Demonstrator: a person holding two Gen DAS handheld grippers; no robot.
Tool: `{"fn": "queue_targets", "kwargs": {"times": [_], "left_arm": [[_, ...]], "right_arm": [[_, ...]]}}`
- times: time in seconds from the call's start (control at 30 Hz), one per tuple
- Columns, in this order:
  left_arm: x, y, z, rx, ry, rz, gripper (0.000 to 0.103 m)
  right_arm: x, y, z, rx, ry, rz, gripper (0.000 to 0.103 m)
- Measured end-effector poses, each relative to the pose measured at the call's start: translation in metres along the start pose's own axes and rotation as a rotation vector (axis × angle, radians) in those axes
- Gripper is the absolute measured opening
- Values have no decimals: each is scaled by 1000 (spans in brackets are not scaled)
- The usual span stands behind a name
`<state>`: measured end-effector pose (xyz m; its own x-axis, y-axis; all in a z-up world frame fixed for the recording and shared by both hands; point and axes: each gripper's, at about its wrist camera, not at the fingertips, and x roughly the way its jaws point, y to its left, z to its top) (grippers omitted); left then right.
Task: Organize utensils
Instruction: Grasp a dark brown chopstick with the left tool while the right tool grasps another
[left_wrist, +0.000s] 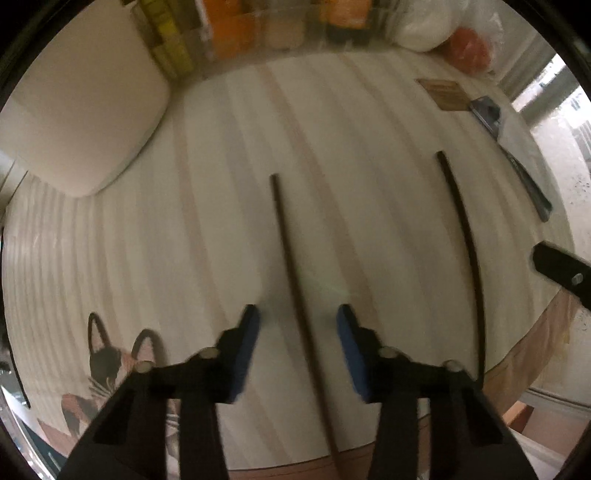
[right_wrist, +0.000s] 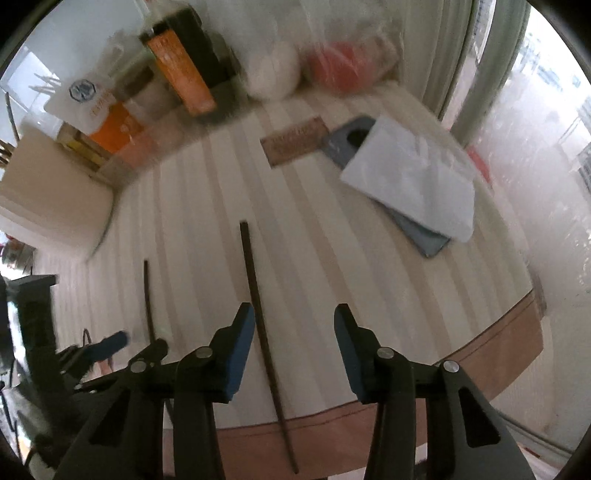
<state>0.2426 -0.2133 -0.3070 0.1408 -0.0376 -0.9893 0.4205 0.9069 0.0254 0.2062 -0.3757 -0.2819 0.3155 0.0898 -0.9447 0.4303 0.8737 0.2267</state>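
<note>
Two dark chopsticks lie apart on the striped tablecloth, roughly parallel. In the left wrist view, the left chopstick (left_wrist: 295, 288) runs between the fingers of my open left gripper (left_wrist: 297, 317), and the right chopstick (left_wrist: 467, 243) lies further right. In the right wrist view, the right chopstick (right_wrist: 260, 325) lies between the fingers of my open right gripper (right_wrist: 293, 317), close to the left pad (right_wrist: 240, 347), its near end over the table edge. The left chopstick (right_wrist: 149, 299) lies further left. Both grippers hover just above the cloth, empty.
A white box (left_wrist: 81, 122) stands at the back left. Orange and yellow packages (right_wrist: 181, 74) and plastic bags (right_wrist: 332, 66) line the back. A brown card (right_wrist: 293, 140), a white sheet (right_wrist: 413, 173) on a blue-grey board (right_wrist: 343, 144) lie at right. The table edge (right_wrist: 480, 354) is near.
</note>
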Motion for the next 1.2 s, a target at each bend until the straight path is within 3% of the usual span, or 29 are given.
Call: {"fn": "queue_targets", "kwargs": {"times": [0.03,0.07,0.3,0.33,0.37,0.43,0.47,0.7,0.87,0.97,1.2], "left_arm": [[-1,-1,0,4,-4,1,11],[-1,-1,1,8,-5,0,5],[0,41,3,-48,-18,67,4],[0,51,3,-59,-19,76,3],[0,62,2,-73,-19,89,3],[0,84,0,-98,-19,113,4],[-1,97,-3,-115,-17,123,4],[-5,158,-31,-223,0,141,4],[-11,183,-47,-283,-5,105,3],[-12,192,-68,-306,-14,92,3],[-16,219,-76,-321,-19,66,4]], "right_arm": [[3,0,-2,-3,13,6,47],[8,1,-3,-10,29,16,47],[33,31,-4,-103,83,7,47],[38,36,-5,-121,89,-19,40],[43,40,-4,-134,97,-35,24],[55,49,-6,-147,125,-59,10],[54,53,-6,-153,105,-60,8],[63,109,-17,-197,194,56,7],[65,150,-27,-305,215,18,7],[66,158,-24,-325,236,0,7],[69,169,-16,-346,258,-18,7]]}}
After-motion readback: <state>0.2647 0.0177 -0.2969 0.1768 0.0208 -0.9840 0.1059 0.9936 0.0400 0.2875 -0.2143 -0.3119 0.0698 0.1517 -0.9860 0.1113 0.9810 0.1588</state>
